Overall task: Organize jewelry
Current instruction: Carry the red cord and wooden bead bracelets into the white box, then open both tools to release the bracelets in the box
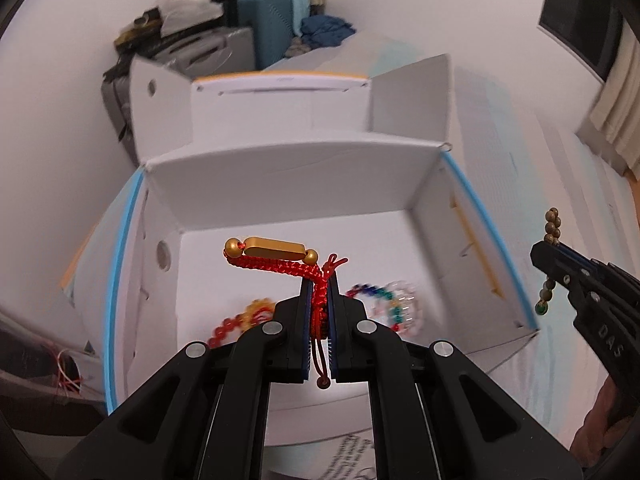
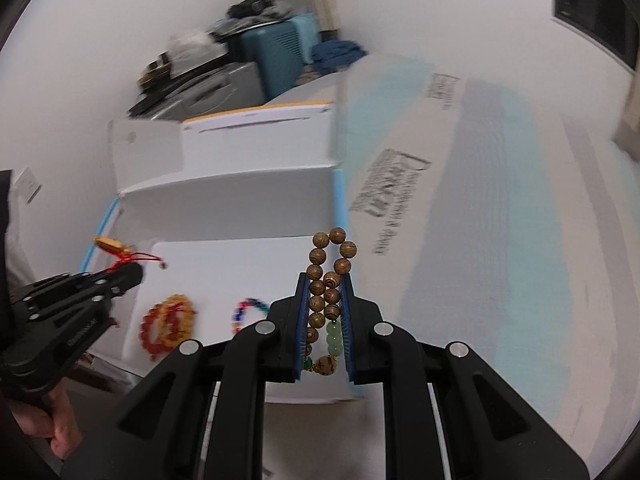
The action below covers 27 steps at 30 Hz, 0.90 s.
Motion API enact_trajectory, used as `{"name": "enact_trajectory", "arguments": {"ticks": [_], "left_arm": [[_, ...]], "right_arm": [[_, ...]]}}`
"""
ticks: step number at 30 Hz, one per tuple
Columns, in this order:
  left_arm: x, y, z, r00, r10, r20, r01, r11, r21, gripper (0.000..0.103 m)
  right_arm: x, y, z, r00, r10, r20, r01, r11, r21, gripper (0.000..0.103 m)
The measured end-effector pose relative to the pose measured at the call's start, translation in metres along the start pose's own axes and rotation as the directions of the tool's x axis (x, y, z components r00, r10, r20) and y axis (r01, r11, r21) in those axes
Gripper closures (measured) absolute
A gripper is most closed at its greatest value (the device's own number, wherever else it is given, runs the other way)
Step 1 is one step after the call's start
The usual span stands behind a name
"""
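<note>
My left gripper (image 1: pixel 320 286) is shut on a red braided cord bracelet (image 1: pixel 288 264) with a gold bar and gold beads, held above the open white box (image 1: pixel 288 168). My right gripper (image 2: pixel 325 280) is shut on a wooden bead bracelet (image 2: pixel 330 272) with green beads, over the box's right edge. Inside the box lie a red and orange bead bracelet (image 2: pixel 168 326) and a multicoloured bead bracelet (image 1: pixel 384 300). The right gripper shows in the left wrist view (image 1: pixel 550 250), and the left gripper in the right wrist view (image 2: pixel 134 272).
The box (image 2: pixel 224 200) has raised flaps and blue edge trim. It sits on a white and pale blue printed surface (image 2: pixel 500 220). Suitcases and piled clothes (image 1: pixel 248 28) stand by the far wall. A white tray (image 1: pixel 280 92) lies behind the box.
</note>
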State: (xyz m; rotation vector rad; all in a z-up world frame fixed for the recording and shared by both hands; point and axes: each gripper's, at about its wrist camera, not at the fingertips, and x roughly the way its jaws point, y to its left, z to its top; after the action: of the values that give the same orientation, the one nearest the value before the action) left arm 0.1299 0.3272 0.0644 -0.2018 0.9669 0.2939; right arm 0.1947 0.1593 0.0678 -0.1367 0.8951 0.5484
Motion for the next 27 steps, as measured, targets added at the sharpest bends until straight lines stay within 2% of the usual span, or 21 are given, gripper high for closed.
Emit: {"name": "enact_trajectory", "arguments": {"ticks": [8, 18, 27], "left_arm": [[0.024, 0.025, -0.011, 0.998, 0.012, -0.055, -0.013, 1.000, -0.026, 0.098], [0.056, 0.046, -0.013, 0.987, 0.027, -0.156, -0.033, 0.999, -0.038, 0.098], [0.064, 0.049, -0.013, 0.985, 0.019, -0.169, -0.027, 0.999, -0.044, 0.096]], "right_arm": [[0.040, 0.035, -0.002, 0.993, 0.003, -0.118, -0.009, 0.999, -0.053, 0.089], [0.090, 0.038, -0.005, 0.960, -0.021, -0.280, 0.013, 0.999, -0.029, 0.089], [0.100, 0.041, -0.009, 0.955, -0.024, -0.295, 0.013, 0.999, -0.042, 0.089]]}}
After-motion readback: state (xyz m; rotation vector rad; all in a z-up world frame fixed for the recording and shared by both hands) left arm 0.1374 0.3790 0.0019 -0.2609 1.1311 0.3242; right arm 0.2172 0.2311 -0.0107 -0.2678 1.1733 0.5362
